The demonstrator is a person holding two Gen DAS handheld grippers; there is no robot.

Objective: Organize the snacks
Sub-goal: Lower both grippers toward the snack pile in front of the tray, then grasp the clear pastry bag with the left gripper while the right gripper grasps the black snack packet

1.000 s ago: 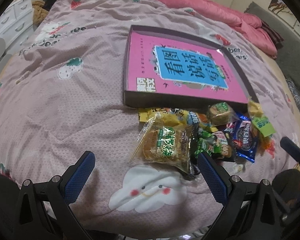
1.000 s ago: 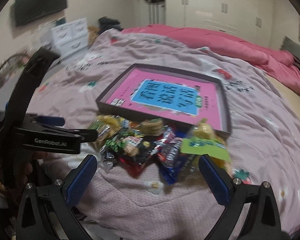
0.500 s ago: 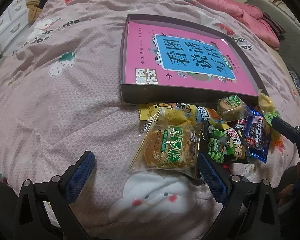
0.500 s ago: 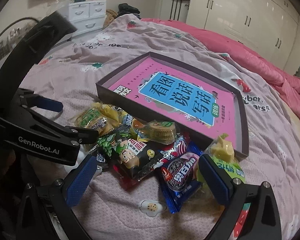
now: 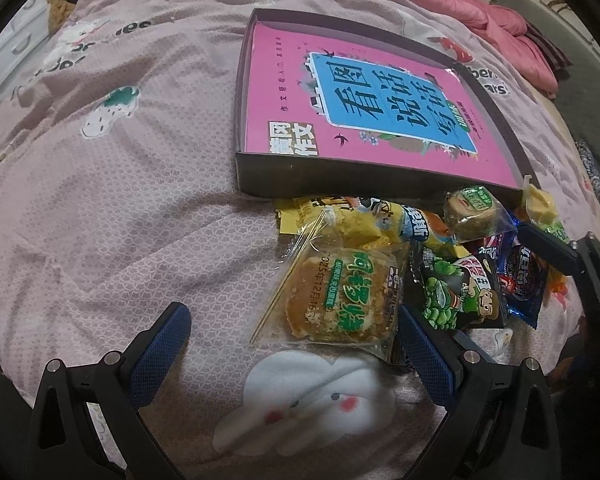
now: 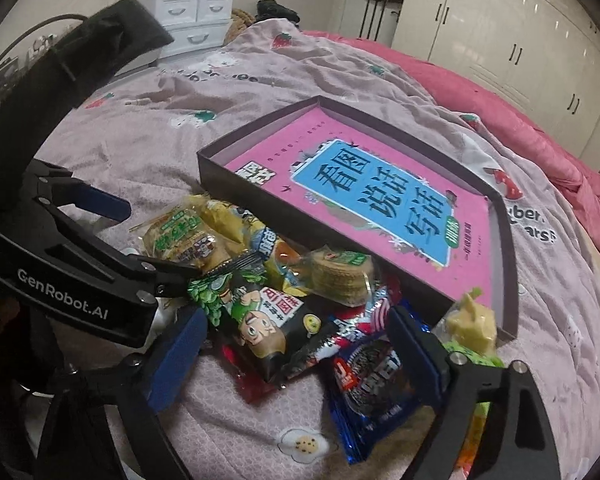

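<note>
Blue-padded, my right gripper [image 6: 296,344] has just been closing, unclamped over the green pea packet [image 6: 256,312]; left gripper [image 5: 292,336] gapes beside the dark cardboard tray [image 5: 340,182].

Bed with a printed cover, a box and a heap of snacks

The bed [image 5: 100,208] wears a dusty-pink cover printed with strawberries, lettering and a white cloud face [image 5: 300,392]; a brighter pink quilt [image 6: 540,128] lies bunched along its far side. A shallow dark box [image 5: 340,178] sits directly on the cover (a pink book [image 5: 380,100] lies flat inside it). Against the box's near wall lies a loose pile of snack packets: a clear-wrapped cake with green lettering [image 5: 340,296], a yellow packet [image 5: 348,216], a green-pea bag [image 6: 256,312], a blue cookie packet [image 6: 372,392] and a wrapped round biscuit stack [image 6: 340,276].
</note>
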